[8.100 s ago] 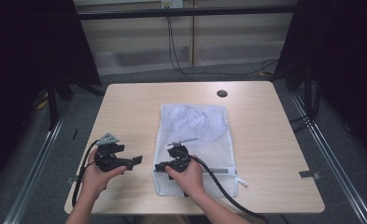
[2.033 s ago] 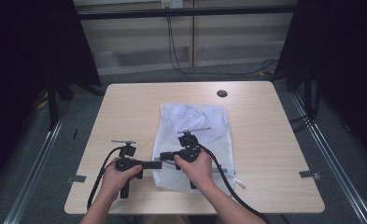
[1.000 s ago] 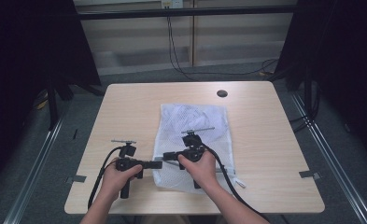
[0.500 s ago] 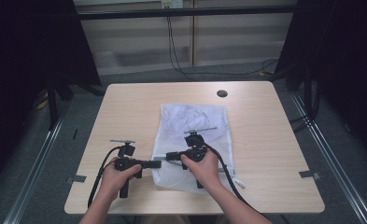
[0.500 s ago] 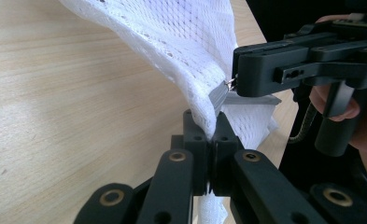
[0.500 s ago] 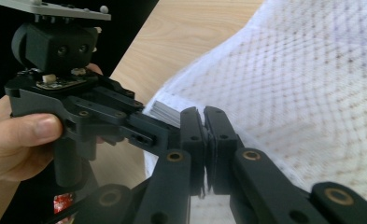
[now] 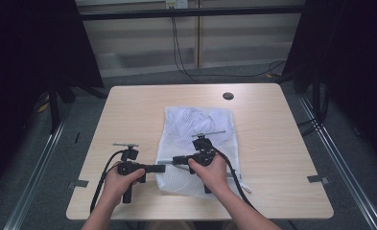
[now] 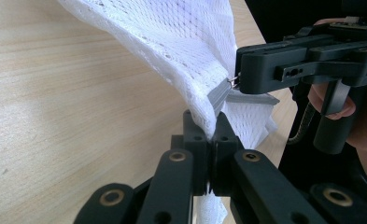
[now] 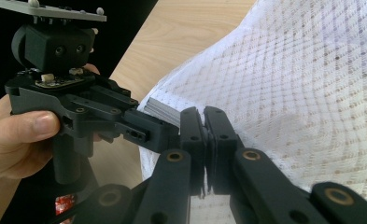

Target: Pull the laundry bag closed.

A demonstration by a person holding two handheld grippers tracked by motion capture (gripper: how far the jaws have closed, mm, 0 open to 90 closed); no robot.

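A white mesh bag (image 7: 200, 127) lies flat in the middle of the table, its near left corner lifted. My left gripper (image 7: 163, 167) is shut on the mesh at that corner; in the left gripper view its jaws (image 8: 208, 128) pinch the white fabric just below the grey zipper tape (image 8: 225, 95). My right gripper (image 7: 175, 159) meets it from the right and is shut on the small metal zipper pull (image 8: 232, 82). Its closed jaws (image 9: 203, 116) sit against the mesh edge, with the left gripper (image 9: 169, 133) right beside them.
The wooden table (image 7: 128, 110) has a dark round hole (image 7: 228, 96) at the back. The right gripper's cable (image 7: 234, 167) trails across the bag's near right part. Black curtains stand on both sides beyond the table edges.
The left gripper came in from the left and closed on the bag's corner. Over the last two seconds the right hand has drifted slightly to the right, while the left hand stays put.
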